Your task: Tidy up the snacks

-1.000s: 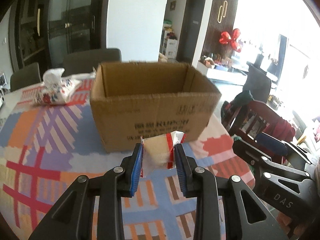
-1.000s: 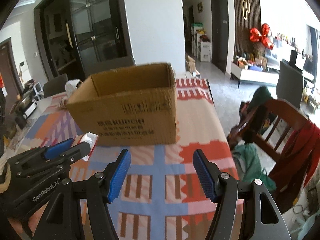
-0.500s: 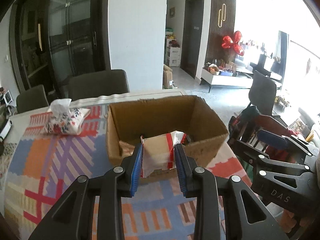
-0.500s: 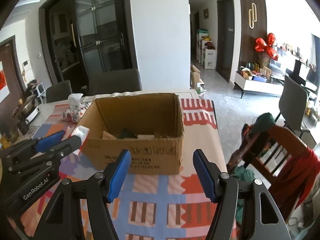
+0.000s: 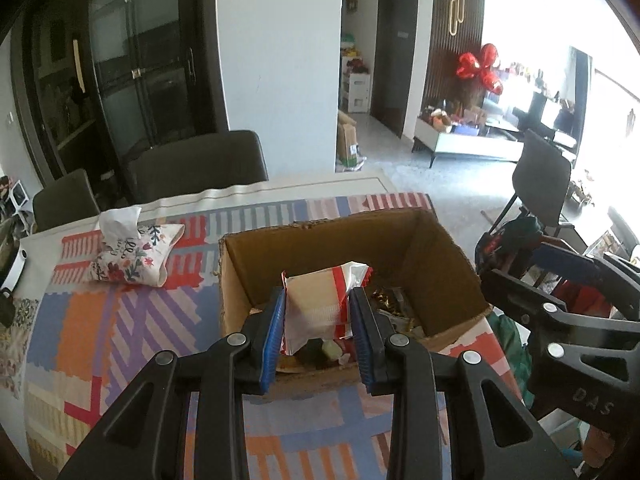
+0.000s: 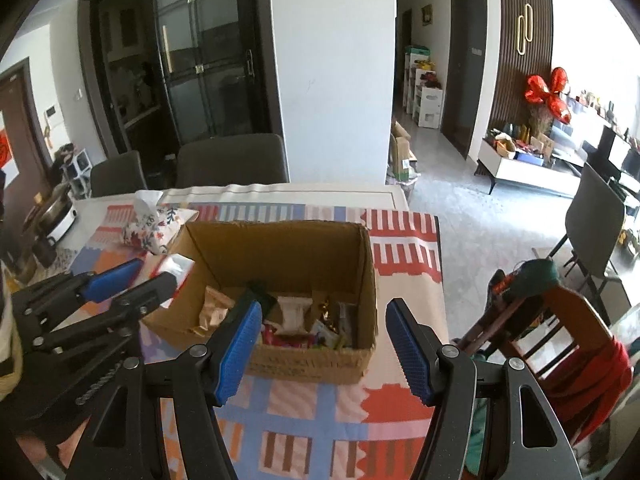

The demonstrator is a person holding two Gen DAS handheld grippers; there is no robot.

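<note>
My left gripper [image 5: 318, 312] is shut on a beige, red and white snack packet [image 5: 320, 304] and holds it above the near left part of an open cardboard box [image 5: 444, 264]. The box [image 6: 362, 264] holds several snack packets [image 6: 294, 310]. In the right wrist view the left gripper [image 6: 132, 284] sits at the box's left edge with the packet's white end [image 6: 176, 266] showing. My right gripper [image 6: 324, 340] is open and empty, in front of the box's near wall.
The box stands on a table with a colourful patterned cloth [image 5: 104, 320]. A floral tissue pouch [image 5: 132, 256] lies left of the box. Dark chairs [image 5: 200, 168] stand behind the table. A wooden chair with red clothing [image 6: 560, 332] is to the right.
Both grippers have risen and now look down into the box. The left gripper has carried the packet from in front of the box to above its opening. The right gripper stays open.
</note>
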